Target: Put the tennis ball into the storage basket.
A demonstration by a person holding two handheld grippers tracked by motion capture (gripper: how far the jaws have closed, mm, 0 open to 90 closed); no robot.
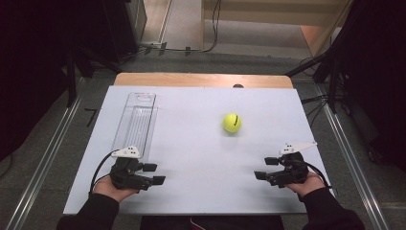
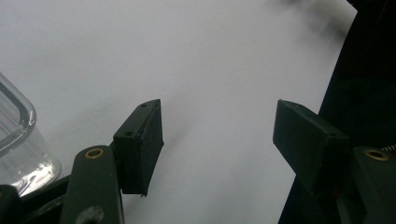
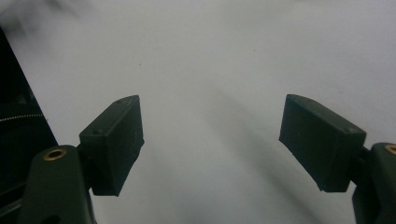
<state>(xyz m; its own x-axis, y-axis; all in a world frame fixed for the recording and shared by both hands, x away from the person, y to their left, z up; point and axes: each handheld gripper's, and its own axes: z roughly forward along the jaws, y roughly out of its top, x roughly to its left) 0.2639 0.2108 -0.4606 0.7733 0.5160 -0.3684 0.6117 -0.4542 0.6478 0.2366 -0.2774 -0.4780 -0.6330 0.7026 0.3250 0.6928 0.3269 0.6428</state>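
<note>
I hold my left gripper (image 1: 152,174) near the table's front left corner, jaws spread with nothing between them, just beside the clear plastic oblong tray (image 1: 135,123). My right gripper (image 1: 266,168), also spread and holding nothing, rests front right. The yellow-green tennis ball (image 1: 231,122) sits on the white tabletop (image 1: 201,158), well apart from both.

A tennis ball (image 1: 231,122) lies on the white table (image 1: 201,158), right of a clear container (image 1: 135,122).
</note>
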